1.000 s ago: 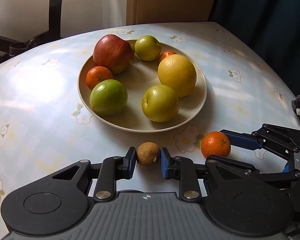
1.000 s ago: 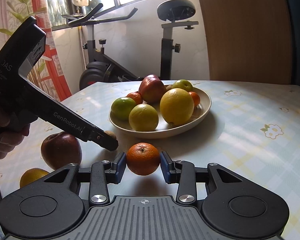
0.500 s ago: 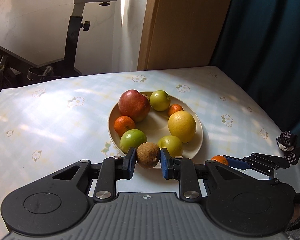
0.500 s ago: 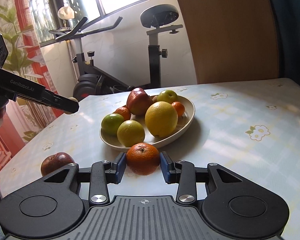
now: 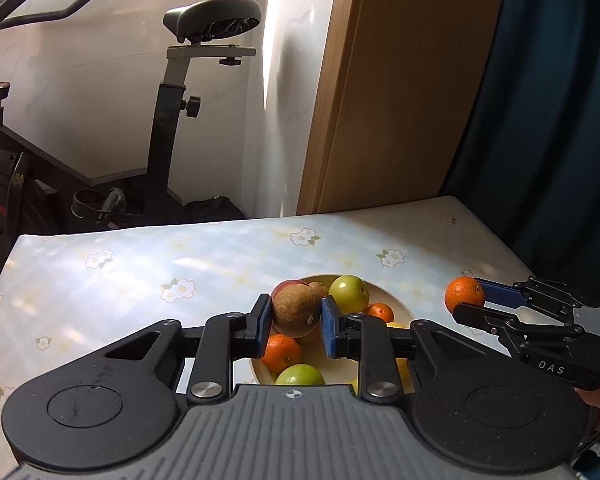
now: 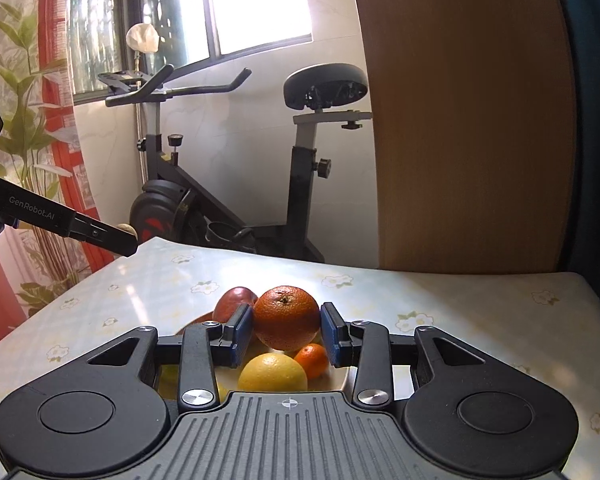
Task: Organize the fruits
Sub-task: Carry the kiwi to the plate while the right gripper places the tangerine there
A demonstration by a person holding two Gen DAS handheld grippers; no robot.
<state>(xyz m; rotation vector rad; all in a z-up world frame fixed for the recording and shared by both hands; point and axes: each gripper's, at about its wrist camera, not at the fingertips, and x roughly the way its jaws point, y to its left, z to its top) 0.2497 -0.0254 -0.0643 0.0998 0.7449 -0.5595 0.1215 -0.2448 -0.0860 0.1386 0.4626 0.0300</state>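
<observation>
Left gripper (image 5: 295, 317): clenched on a brown fruit (image 5: 295, 311), blue pads pressing its two sides, lower centre of the left view; carried in the air above the plate (image 5: 396, 294), apparently for setting down among the fruit there.

Right gripper (image 6: 287, 334): clenched on an orange (image 6: 286, 317), held at its widest part, lower centre of the right view; also seen from the side at the right edge of the left view, off the plate's right rim and clear of the table (image 5: 228, 256); likely waiting its turn or heading for the same plate.

Plate: cream, round, on the flowered cloth, half hidden behind both gripper bodies; the fruit is gathered here, which suggests it is the collecting place.

Plate contents, left view: green apple (image 5: 349, 293) at the back; red apple (image 5: 288, 283) mostly behind the brown fruit; small mandarin (image 5: 380, 312) to the right; another mandarin (image 5: 281, 353) and a second green fruit (image 5: 300, 376) at the front.

Plate contents, right view: large yellow citrus (image 6: 272, 372) below the held orange.

Judgement: both fruits lifted, neither yet placed; open space in the plate's middle is narrow, so the two grippers should lower one at a time to avoid knocking fruit off.

Background: exercise bike (image 5: 188, 92), upper left; not involved.
</observation>
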